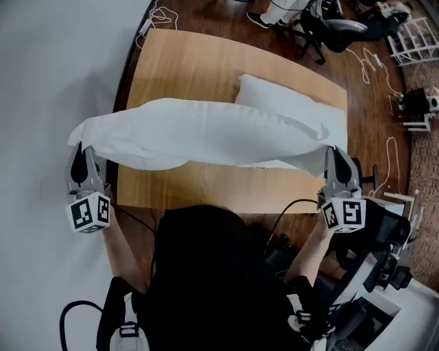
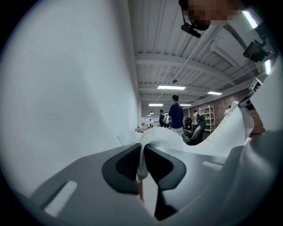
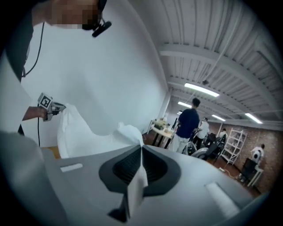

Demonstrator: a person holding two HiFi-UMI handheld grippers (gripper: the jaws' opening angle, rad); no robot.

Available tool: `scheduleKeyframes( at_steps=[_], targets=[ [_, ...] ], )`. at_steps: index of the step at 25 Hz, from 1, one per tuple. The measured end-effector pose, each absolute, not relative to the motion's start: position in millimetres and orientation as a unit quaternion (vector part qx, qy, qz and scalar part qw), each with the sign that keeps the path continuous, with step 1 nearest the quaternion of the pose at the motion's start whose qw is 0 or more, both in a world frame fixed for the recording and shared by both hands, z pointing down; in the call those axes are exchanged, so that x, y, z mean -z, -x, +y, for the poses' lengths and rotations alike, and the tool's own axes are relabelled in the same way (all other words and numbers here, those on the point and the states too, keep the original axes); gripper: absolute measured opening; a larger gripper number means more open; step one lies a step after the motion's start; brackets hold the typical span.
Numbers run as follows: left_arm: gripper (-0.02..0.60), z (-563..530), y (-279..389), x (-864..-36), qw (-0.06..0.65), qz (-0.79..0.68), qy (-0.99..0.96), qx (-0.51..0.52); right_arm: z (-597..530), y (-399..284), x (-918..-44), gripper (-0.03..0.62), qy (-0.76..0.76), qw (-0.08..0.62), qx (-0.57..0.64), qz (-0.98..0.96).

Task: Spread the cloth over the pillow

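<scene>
- Light wooden table (image 1: pixel 199 75): fills the middle of the head view, butts against a white wall (image 1: pixel 55 75) on the left, stands on a dark wood floor (image 1: pixel 206 14).
- White pillow (image 1: pixel 291 110): lies on the far right part of the table, its near side hidden behind the raised cloth.
- Beyond the table: black office chairs (image 1: pixel 336 31), loose white cables (image 1: pixel 370 65) on the floor, a white wire rack (image 1: pixel 415 38) at the far right.
- Seen from the two gripper views: an open workroom under a ribbed ceiling with strip lights (image 3: pixel 201 89), a brick wall at the back, a person in a dark top (image 2: pixel 176 115) standing among others near desks.
- White cloth (image 1: pixel 206 137): hangs in the air as a long band between the two grippers, above the table's near half, overlapping the pillow in the head view, not yet laid on it.
- Left gripper (image 1: pixel 81 154): held up just off the table's near left corner, jaws closed tight on one end of the cloth, a fold pinched between the black pads (image 2: pixel 126 165) and a strip poking out behind them.
- Right gripper (image 1: pixel 335 156): held up at the table's near right corner, jaws likewise clamped on the other end of the cloth, a narrow tab of fabric trailing from between the ribbed pads (image 3: pixel 121 170).
</scene>
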State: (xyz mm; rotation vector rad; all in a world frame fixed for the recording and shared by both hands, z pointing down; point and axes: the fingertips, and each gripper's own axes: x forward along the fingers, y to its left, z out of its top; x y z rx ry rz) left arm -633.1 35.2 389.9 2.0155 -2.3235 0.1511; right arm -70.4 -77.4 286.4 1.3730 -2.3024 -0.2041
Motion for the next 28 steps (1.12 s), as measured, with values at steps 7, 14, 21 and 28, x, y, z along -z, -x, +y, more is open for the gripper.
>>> scheduleKeyframes(
  at_steps=[7, 14, 21, 28],
  targets=[
    [0.023, -3, 596, -324, -0.027, -0.695, -0.719, 0.007, -29, 18, -402, 0.008, -0.432, 0.219, -0.268, -0.833],
    [0.023, -2, 549, -377, 0.016, -0.640, -0.767, -0.039, 67, -19, -560, 0.009, -0.365, 0.466, -0.267, -0.760],
    [0.023, 50, 510, -375, 0.028, -0.678, -0.734, -0.029, 91, -39, -637, 0.012, -0.400, 0.326, -0.323, -0.794],
    [0.023, 103, 446, -335, 0.045, -0.702, -0.710, 0.017, 147, -34, -671, 0.167, -0.253, 0.275, -0.382, -0.845]
  ],
)
